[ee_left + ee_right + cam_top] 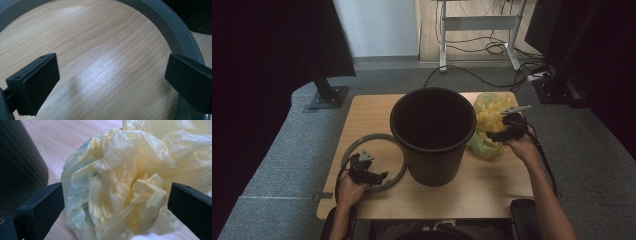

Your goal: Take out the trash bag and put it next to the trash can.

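At the table's left, left gripper [383, 175] low over the grey ring [384, 137] lying flat on the wooden table [492, 185], jaws spread wide, one jaw over the ring's band, nothing pinched. In the middle, black bin [433, 134] upright, just beside the ring. At right, right gripper [488, 134] against the crumpled yellow bag [484, 117] next to the bin, jaws spread around the plastic, not pressed shut.

No readable text, labels, brands or numbers anywhere: nothing legible on the black bin [433, 135], grey ring [377, 140], yellow plastic bag [130, 182] or the wooden table [362, 115].
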`<state>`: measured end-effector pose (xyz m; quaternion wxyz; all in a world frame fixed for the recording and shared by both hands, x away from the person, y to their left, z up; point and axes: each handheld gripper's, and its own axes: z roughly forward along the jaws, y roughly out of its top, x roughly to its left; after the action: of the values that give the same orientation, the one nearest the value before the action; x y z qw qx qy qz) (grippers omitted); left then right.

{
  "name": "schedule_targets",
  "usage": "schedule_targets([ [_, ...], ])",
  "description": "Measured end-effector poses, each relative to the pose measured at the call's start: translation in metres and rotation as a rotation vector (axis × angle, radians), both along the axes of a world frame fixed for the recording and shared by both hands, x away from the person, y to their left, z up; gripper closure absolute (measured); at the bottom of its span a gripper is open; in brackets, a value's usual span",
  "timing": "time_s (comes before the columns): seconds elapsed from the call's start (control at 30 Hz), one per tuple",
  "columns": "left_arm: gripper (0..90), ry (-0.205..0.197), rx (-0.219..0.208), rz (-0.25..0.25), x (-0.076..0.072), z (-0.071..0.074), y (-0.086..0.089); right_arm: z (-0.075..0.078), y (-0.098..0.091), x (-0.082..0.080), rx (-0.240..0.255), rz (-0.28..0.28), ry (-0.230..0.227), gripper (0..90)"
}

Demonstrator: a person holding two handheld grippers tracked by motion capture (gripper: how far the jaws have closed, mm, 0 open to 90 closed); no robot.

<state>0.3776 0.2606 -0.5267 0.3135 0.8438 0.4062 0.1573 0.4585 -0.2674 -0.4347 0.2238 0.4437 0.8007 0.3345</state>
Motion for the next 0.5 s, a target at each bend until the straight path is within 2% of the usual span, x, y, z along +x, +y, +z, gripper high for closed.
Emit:
schedule_targets([
  [0.23,0.0,-0.002,-0.001,0.003,0.000,0.000,0.000,0.004,-0.013,-0.024,0.006,-0.003,-0.024,0.2],
  [0.5,0.0,-0.003,-0.005,-0.002,-0.001,0.001,-0.001,-0.007,-0.031,-0.054,0.024,-0.021,-0.024,0.2],
])
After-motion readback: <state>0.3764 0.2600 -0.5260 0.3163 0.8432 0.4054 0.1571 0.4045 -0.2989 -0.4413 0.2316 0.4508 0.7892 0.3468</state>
